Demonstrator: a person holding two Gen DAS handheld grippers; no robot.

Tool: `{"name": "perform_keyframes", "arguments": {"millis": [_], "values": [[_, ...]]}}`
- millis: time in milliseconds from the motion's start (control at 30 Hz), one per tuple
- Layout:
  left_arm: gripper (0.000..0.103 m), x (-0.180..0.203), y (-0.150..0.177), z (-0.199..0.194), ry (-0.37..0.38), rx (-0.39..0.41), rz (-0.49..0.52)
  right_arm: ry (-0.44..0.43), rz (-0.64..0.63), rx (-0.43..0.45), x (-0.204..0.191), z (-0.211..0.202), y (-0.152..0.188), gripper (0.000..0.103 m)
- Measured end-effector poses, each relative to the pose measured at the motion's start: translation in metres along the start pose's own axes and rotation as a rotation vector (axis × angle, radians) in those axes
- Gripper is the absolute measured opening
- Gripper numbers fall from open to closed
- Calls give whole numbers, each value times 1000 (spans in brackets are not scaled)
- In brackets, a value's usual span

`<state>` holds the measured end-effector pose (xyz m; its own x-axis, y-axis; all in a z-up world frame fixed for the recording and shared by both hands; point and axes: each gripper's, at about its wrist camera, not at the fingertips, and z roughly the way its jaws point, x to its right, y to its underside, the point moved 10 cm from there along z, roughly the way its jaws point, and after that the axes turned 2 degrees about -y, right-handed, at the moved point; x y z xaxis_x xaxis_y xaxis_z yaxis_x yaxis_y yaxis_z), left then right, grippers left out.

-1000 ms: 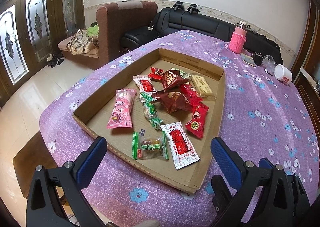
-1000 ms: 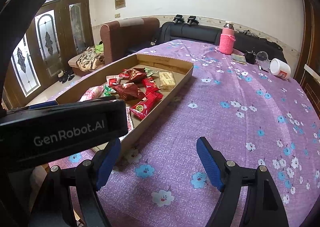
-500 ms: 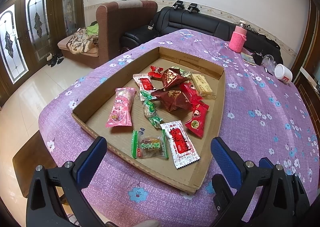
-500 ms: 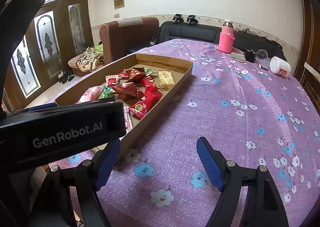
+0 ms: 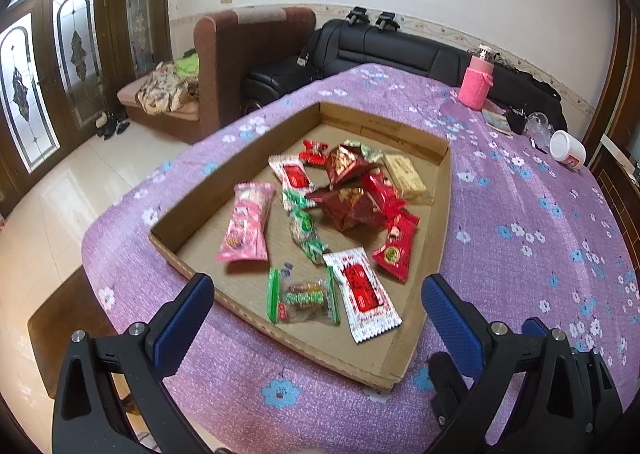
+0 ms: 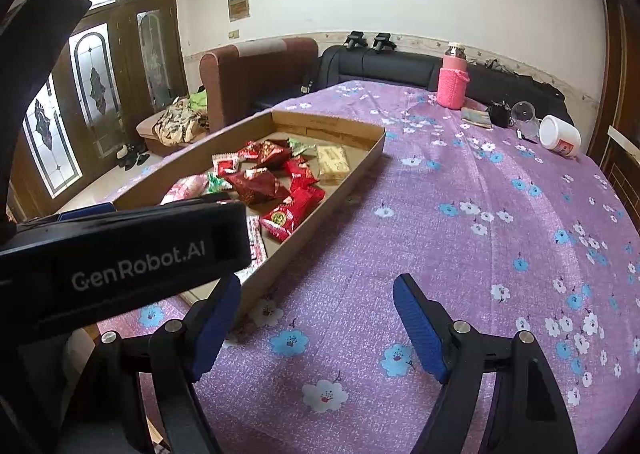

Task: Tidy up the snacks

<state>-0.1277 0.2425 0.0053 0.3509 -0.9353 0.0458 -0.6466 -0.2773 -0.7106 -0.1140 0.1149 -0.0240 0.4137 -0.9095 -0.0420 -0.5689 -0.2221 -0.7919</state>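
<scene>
Our left gripper (image 5: 316, 296) moved slightly closer to the cardboard tray (image 5: 444, 221) of snacks (image 5: 352, 197); both it and the right gripper (image 6: 316, 318) are wide, holding nothing.

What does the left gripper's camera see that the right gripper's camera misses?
Only the left wrist view shows the green-edged clear snack pack and the whole pink packet. Only the right wrist view shows the left gripper's black body marked GenRobot.AI, which hides those. Both share the cardboard tray, the red snacks, the pink bottle and the purple flowered cloth.
</scene>
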Motion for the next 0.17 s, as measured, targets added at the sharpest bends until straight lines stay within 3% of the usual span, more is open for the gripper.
{"name": "perform_keyframes", "arguments": {"millis": [167], "values": [[103, 9, -16, -15, 14, 52, 23, 9, 48, 41, 20, -15, -11, 82]]}}
